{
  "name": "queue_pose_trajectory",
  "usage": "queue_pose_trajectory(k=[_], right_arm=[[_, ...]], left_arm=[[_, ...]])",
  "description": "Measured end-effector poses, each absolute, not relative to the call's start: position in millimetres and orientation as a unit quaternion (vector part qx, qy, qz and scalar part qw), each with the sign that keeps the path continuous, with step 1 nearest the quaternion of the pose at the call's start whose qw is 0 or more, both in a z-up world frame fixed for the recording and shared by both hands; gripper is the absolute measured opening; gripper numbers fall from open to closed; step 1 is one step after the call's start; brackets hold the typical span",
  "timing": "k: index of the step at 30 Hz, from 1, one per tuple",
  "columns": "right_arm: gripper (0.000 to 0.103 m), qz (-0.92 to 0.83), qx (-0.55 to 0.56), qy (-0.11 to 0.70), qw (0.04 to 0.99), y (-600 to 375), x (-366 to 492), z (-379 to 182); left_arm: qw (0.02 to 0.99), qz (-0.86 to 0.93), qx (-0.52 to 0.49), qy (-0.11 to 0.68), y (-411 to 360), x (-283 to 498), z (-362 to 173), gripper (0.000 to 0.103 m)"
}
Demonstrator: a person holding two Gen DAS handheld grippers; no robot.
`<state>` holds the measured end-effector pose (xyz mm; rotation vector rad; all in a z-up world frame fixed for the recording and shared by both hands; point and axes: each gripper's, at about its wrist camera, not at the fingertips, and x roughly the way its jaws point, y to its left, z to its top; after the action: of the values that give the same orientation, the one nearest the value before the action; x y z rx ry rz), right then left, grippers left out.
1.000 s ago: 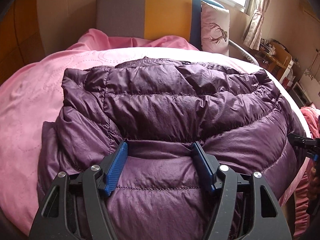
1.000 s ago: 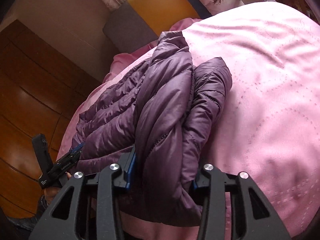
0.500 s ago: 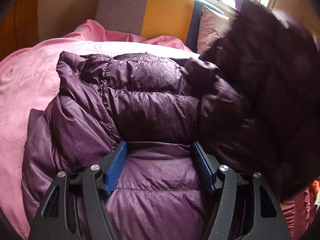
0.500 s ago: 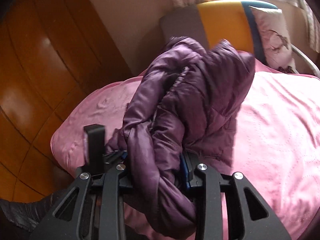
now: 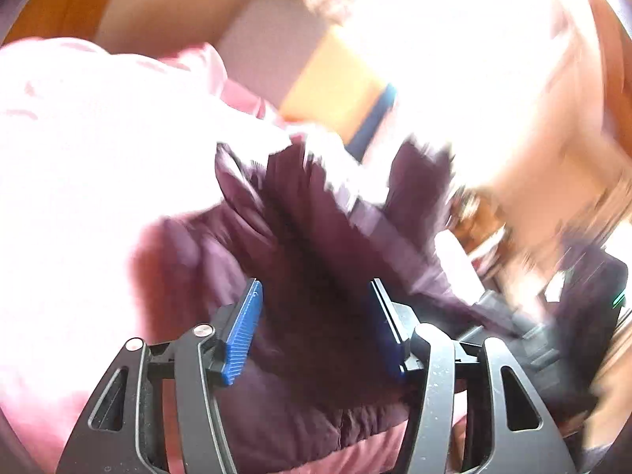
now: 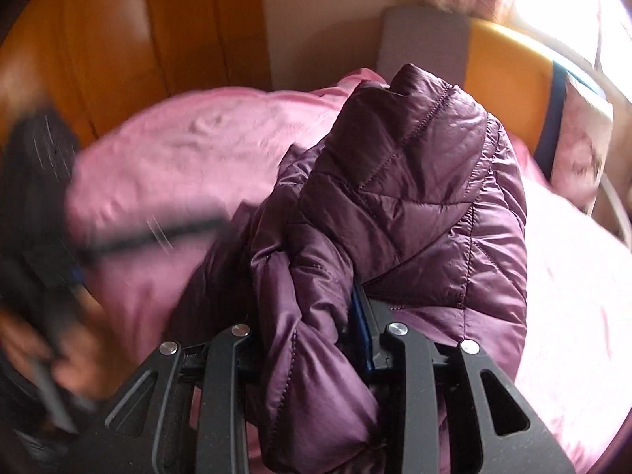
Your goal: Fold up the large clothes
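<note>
A purple quilted puffer jacket (image 6: 414, 197) lies bunched on the pink bedcover (image 6: 177, 150). My right gripper (image 6: 312, 316) is shut on a thick fold of it; the fabric hides one pad and drapes over the fingers. In the blurred left wrist view the jacket (image 5: 316, 237) rises in a dark ridge between the blue pads (image 5: 241, 335) of my left gripper (image 5: 316, 316). Those jaws are closing on the padded cloth, which fills the gap between them. A dark blurred shape with a hand (image 6: 39, 256) at the left edge is the other gripper.
The round bed's pink cover (image 5: 79, 158) spreads to the left. A grey, yellow and blue headboard (image 6: 505, 51) and a pink pillow (image 6: 580, 138) stand at the back. Wooden panelling (image 6: 98, 39) lines the left wall. Bright window light washes out the right side.
The right gripper has carried its side of the jacket up and over toward the left gripper. The left gripper has swung and rolled with the jacket, its view is now blurred, and its jaws have narrowed.
</note>
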<state>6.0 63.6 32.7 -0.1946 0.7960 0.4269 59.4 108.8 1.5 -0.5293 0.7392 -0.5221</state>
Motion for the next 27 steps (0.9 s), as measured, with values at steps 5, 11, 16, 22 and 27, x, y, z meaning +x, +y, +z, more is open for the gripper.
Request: queue_pose_trajectory(k=[5, 11, 16, 22, 27], right_arm=[[0.030, 0.200, -0.180, 0.351, 0.897, 103.4, -15.8, 7.9], [0.030, 0.207, -0.209, 0.331, 0.897, 116.7, -29.4, -6.9], [0.056, 0.263, -0.153, 0.336, 0.891, 76.9, -40.1, 3.9], [0.069, 0.382, 0.025, 0.333, 0.862, -21.8, -51.2, 51.6], [0.052, 0.291, -0.011, 0.352, 0.890, -66.8, -31.7, 33.9]], left_arm=[[0.855, -0.286, -0.280, 0.329, 133.6, 65.9, 20.5, 0.072], [0.824, -0.324, -0.261, 0.385, 94.2, 109.4, 7.6, 0.074], [0.827, -0.311, -0.217, 0.415, 71.8, 129.5, 0.4, 0.020], [0.831, -0.308, -0.188, 0.424, 78.8, 129.2, 9.7, 0.018], [0.829, -0.300, -0.175, 0.438, 87.5, 130.2, 8.8, 0.018]])
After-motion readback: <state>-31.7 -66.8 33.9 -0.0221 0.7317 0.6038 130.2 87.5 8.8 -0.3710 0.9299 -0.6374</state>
